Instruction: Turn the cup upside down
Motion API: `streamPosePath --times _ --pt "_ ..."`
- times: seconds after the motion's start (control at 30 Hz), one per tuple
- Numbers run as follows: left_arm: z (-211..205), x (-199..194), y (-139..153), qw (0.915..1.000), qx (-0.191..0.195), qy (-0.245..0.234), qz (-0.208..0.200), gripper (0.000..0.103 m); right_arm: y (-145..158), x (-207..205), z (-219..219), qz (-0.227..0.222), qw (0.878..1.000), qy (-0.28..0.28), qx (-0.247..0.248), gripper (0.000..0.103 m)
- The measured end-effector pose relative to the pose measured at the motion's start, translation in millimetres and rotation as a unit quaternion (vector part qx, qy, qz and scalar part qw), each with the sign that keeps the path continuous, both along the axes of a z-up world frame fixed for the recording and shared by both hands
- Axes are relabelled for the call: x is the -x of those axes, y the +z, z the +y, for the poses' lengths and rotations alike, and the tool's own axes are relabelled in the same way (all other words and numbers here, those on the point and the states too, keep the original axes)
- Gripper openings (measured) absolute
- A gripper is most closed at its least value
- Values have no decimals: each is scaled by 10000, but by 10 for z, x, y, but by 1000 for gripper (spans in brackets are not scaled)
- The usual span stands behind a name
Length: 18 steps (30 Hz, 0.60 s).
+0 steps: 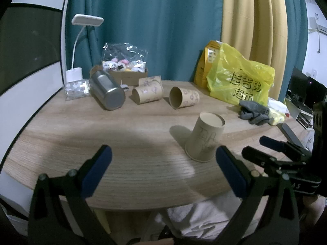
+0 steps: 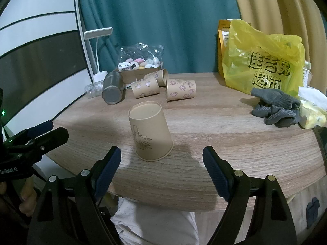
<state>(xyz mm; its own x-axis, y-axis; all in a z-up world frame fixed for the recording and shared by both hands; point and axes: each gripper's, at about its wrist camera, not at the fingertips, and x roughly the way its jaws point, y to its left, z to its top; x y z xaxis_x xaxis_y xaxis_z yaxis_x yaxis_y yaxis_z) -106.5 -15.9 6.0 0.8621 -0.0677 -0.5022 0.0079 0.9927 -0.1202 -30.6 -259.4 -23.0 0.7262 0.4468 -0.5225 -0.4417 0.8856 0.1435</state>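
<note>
A tan paper cup with a bamboo print stands upside down, mouth down, on the round wooden table. My left gripper is open and empty, near the table's front edge, with the cup just inside its right finger. My right gripper is open and empty, a little in front of the cup. The right gripper also shows at the right of the left wrist view; the left gripper shows at the left of the right wrist view.
Three patterned paper cups and a steel tumbler lie on their sides at the back. A desk lamp, a snack box, a yellow bag and grey gloves stand around.
</note>
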Motion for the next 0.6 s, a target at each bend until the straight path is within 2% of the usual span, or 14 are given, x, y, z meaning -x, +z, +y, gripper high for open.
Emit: streamPosePath --times 0.6 --pt "-10 -30 -50 9999 8 -42 95 102 -68 -23 102 90 9999 64 45 85"
